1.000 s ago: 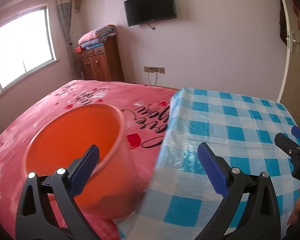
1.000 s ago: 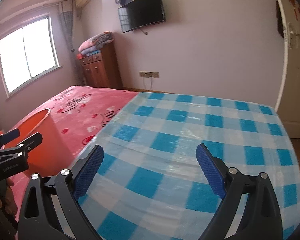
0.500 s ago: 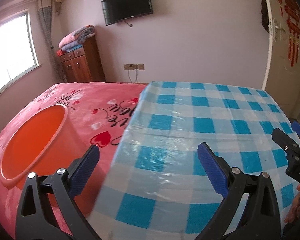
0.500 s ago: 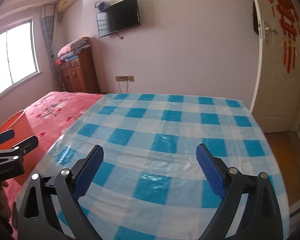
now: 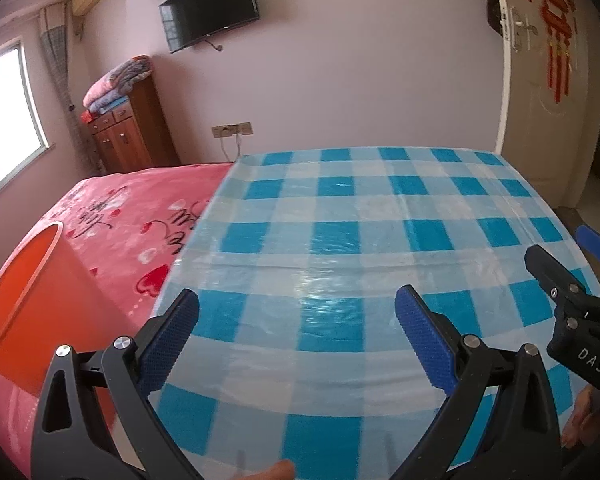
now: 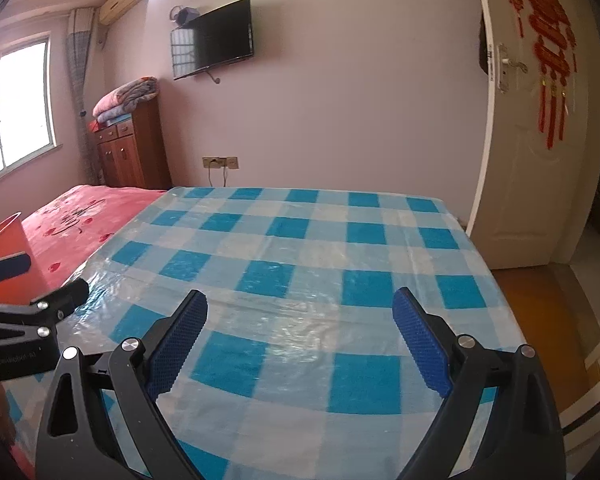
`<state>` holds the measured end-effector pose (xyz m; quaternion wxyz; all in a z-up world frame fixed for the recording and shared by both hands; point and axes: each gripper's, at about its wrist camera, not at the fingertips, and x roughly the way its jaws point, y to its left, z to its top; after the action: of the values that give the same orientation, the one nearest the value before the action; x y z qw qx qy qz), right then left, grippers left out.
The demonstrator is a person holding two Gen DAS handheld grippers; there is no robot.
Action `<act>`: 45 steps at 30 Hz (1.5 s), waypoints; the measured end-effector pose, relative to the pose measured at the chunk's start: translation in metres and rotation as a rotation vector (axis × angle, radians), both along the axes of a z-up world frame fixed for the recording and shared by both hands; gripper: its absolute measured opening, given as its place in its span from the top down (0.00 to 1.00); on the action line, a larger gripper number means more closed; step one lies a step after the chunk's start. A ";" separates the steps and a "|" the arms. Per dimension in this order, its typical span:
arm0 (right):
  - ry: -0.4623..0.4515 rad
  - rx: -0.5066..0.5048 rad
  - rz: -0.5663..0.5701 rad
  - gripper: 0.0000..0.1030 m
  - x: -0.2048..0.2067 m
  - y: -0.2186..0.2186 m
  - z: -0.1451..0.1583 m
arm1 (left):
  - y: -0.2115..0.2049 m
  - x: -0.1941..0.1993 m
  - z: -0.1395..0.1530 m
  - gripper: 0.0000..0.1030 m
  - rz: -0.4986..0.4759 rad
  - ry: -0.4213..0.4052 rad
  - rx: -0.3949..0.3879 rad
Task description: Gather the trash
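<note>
Orange bucket (image 5: 28, 300) slid left; checked tablecloth (image 5: 380, 240) fills view.

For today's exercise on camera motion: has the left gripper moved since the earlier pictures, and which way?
Yes. The left gripper has swung rightward: against the wall TV, the orange bin has slid to the left edge, and the checked cloth now fills its view.

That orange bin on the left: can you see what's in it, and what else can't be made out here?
- Orange bin: left wrist view; the frame edge and its own wall hide the inside.
- Orange bin, right wrist view: only a sliver of rim shows.
- Trash: none visible on the checked tablecloth in either view.
- Left gripper and right gripper: open, empty.
- Hand: left wrist view, mostly hidden behind the gripper.
</note>
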<state>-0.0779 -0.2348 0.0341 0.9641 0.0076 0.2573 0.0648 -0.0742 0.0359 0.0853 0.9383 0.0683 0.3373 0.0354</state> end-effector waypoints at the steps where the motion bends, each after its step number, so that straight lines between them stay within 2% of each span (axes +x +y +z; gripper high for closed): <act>1: 0.001 0.005 -0.007 0.10 0.001 -0.005 -0.001 | -0.003 0.001 -0.002 0.04 -0.002 0.003 0.000; 11: 0.016 0.015 -0.076 0.10 0.007 -0.043 -0.010 | -0.041 0.017 -0.023 0.04 -0.045 0.048 -0.037; 22: 0.024 0.044 -0.124 0.10 0.011 -0.078 -0.015 | -0.071 0.025 -0.034 0.04 -0.068 0.055 -0.028; 45: 0.034 0.047 -0.146 0.10 0.013 -0.096 -0.018 | -0.096 0.026 -0.044 0.04 -0.092 0.057 -0.009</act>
<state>-0.0652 -0.3307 0.0157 0.9613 0.0502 0.2708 0.0000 -0.0485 -0.0596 0.0417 0.9291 0.0805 0.3607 -0.0114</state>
